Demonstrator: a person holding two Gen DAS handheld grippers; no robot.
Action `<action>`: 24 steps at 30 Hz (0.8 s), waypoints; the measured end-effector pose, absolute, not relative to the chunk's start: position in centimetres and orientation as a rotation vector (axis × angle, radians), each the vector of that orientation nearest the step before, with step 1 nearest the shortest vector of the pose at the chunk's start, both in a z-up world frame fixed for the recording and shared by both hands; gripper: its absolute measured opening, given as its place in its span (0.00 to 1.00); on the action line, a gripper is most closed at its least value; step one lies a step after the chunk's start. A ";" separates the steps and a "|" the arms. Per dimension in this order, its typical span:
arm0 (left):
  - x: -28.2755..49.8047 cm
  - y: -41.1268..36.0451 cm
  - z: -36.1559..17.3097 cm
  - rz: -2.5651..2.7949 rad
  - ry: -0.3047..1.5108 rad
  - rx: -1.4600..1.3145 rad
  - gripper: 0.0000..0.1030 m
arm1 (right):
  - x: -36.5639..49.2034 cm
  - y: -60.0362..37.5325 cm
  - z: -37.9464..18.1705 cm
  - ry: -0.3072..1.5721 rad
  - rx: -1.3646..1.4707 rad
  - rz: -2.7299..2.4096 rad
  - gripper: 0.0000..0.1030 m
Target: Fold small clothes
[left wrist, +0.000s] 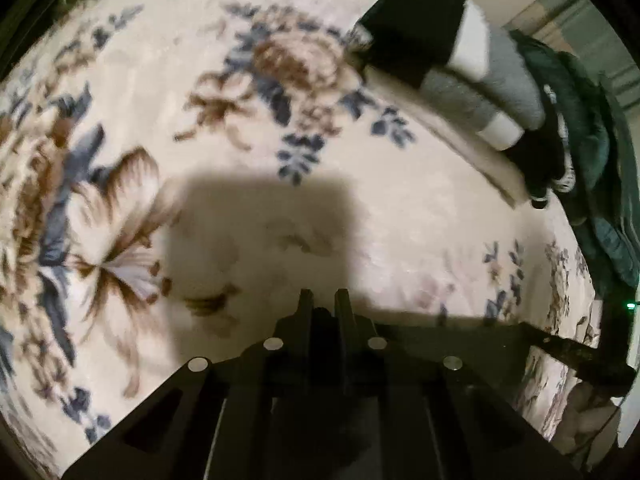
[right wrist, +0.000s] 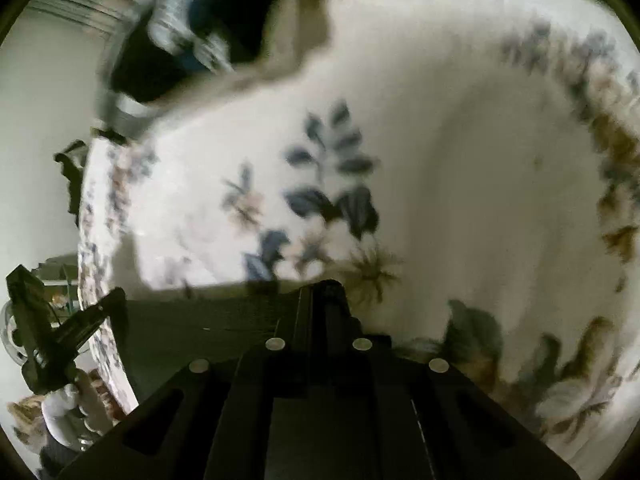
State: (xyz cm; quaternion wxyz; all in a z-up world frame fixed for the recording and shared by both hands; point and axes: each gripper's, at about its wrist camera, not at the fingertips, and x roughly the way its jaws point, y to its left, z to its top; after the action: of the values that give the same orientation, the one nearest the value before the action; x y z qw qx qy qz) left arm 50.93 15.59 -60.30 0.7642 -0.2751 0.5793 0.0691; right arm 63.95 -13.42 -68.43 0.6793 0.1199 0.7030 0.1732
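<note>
A dark cloth (left wrist: 460,344) lies flat on the flowered blanket (left wrist: 240,100). My left gripper (left wrist: 323,294) is shut on its near edge; a dark fold sits between the fingers. In the right wrist view the same dark cloth (right wrist: 208,308) stretches to the left, and my right gripper (right wrist: 320,286) is shut on its edge. A stack of folded clothes (left wrist: 452,64) in black, white and grey lies at the far right of the blanket. It also shows blurred at the top left of the right wrist view (right wrist: 188,32).
A heap of dark green clothing (left wrist: 592,152) lies beyond the folded stack at the blanket's right edge. The blanket's edge (right wrist: 96,240) drops off at the left of the right wrist view, with the left gripper's body (right wrist: 44,336) and room clutter beyond.
</note>
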 end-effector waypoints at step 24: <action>31.3 11.8 -58.1 0.242 1.328 -0.771 0.59 | 45.9 -22.3 -65.8 1.767 0.531 0.361 0.04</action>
State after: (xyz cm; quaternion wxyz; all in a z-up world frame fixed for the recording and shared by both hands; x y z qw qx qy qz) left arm 31.30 11.81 -58.12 0.7129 -0.3477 0.5991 0.1094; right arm 45.88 -22.30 -65.81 0.5896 0.2282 0.7591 0.1550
